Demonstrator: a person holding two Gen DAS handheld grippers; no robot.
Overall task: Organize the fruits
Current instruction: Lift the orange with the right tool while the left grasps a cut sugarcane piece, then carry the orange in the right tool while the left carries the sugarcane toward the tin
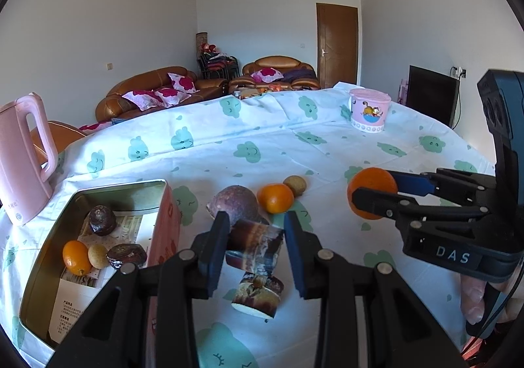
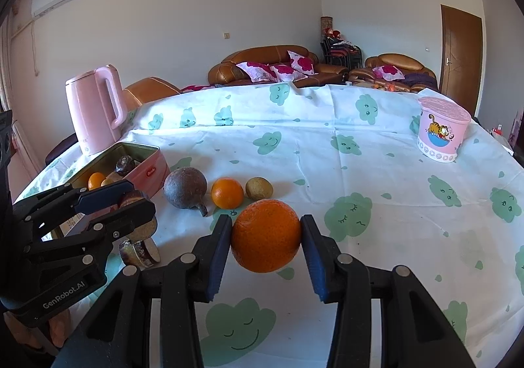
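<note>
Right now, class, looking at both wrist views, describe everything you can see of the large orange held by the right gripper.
The large orange is round, bright orange, with dimpled, slightly glossy peel, whole and unpeeled. The right gripper pinches it, one blue pad on each side. It seems lifted just above the cloud-print tablecloth, though contact underneath cannot be ruled out. It sits nearer the camera than the small orange, apart from it.

"DAS" is being shown in pale letters on the body of the right gripper. "GenRobot.AI" is being displayed on the body of the left gripper. A red oval label is being carried on the end wall of the pink tin, but its word cannot be read. Small print is being shown on a leaflet inside the tin, too fine to be read.
</note>
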